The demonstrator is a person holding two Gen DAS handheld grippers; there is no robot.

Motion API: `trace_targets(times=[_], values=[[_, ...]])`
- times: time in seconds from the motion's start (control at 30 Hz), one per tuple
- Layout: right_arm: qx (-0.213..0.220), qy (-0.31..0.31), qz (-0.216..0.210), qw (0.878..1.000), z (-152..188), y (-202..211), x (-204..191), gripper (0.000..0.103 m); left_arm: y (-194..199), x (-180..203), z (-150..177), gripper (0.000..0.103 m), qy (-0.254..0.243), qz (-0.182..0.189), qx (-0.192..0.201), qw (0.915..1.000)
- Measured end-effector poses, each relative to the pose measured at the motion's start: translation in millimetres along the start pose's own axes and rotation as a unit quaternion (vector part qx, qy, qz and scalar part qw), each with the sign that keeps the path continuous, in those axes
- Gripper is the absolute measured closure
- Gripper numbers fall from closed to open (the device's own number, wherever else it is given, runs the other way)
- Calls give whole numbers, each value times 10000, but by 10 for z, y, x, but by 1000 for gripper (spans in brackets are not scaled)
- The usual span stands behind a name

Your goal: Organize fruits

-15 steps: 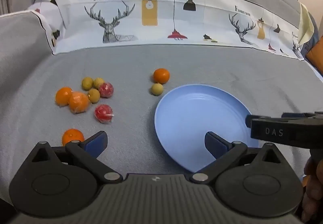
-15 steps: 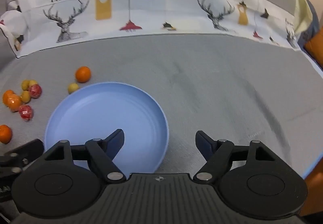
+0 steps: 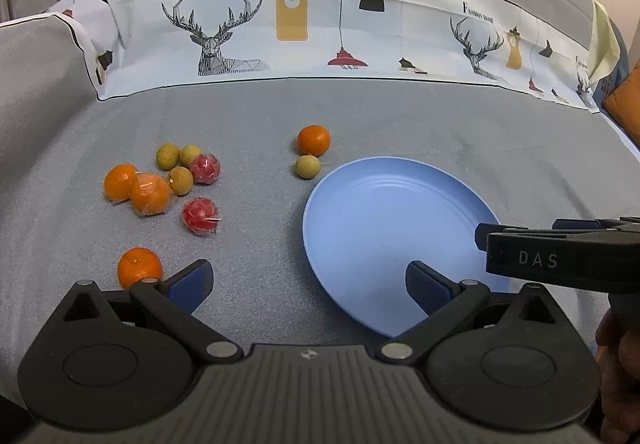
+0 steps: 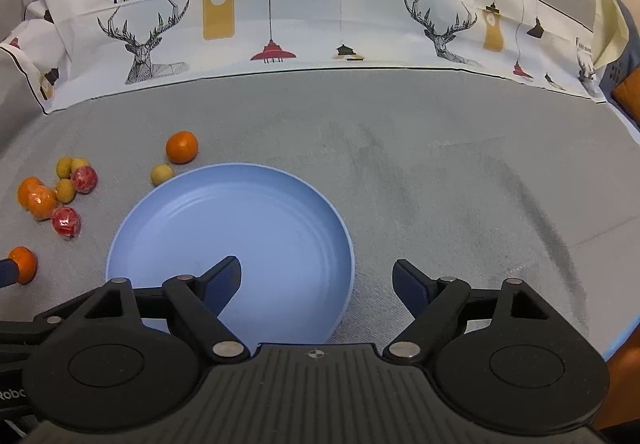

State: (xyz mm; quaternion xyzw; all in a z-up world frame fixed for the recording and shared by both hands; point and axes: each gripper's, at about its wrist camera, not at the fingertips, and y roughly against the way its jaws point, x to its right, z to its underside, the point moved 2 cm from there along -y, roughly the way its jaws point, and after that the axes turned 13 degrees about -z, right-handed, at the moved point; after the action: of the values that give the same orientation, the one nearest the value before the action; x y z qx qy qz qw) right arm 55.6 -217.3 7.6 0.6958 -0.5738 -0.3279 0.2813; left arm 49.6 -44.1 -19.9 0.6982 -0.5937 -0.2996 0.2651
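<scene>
A blue plate [image 3: 384, 212] lies empty on the grey cloth; it also shows in the right wrist view [image 4: 192, 212]. Left of it lie loose fruits: oranges [image 3: 150, 193], small yellow-green fruits [image 3: 181, 180] and two wrapped red fruits [image 3: 201, 216]. One orange [image 3: 314, 140] and a yellow-green fruit [image 3: 308, 167] sit just beyond the plate's far left rim. Another orange [image 3: 139, 267] lies by my left finger. My left gripper [image 3: 308, 282] is open and empty at the plate's near left edge. My right gripper [image 4: 316, 278] is open and empty over the plate's near right rim.
A printed cloth with deer and lamps [image 3: 304, 24] rises behind the grey surface. The right gripper's black body [image 3: 560, 258] juts in over the plate's right side in the left wrist view. An orange cushion [image 3: 624, 104] sits at the far right.
Both grippers have shifted only slightly; the plate sits a little nearer the right gripper's left finger. The fruits have not moved.
</scene>
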Motion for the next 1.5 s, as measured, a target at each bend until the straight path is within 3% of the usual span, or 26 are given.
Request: trace_targets(times=[0.47, 1.33, 1.47, 1.5], values=[[6, -18, 270, 9996, -31, -109, -4, 14, -15, -7, 62, 1, -73, 69, -27, 9999], [0, -166, 243, 9996, -50, -121, -4, 14, 17, -18, 96, 1, -141, 160, 15, 9998], [112, -213, 263, 9994, -69, -105, 0, 17, 73, 22, 103, 2, -317, 126, 205, 9992], [140, -251, 224, 9993, -61, -78, 14, 19, 105, 32, 101, 6, -384, 121, 300, 9987]])
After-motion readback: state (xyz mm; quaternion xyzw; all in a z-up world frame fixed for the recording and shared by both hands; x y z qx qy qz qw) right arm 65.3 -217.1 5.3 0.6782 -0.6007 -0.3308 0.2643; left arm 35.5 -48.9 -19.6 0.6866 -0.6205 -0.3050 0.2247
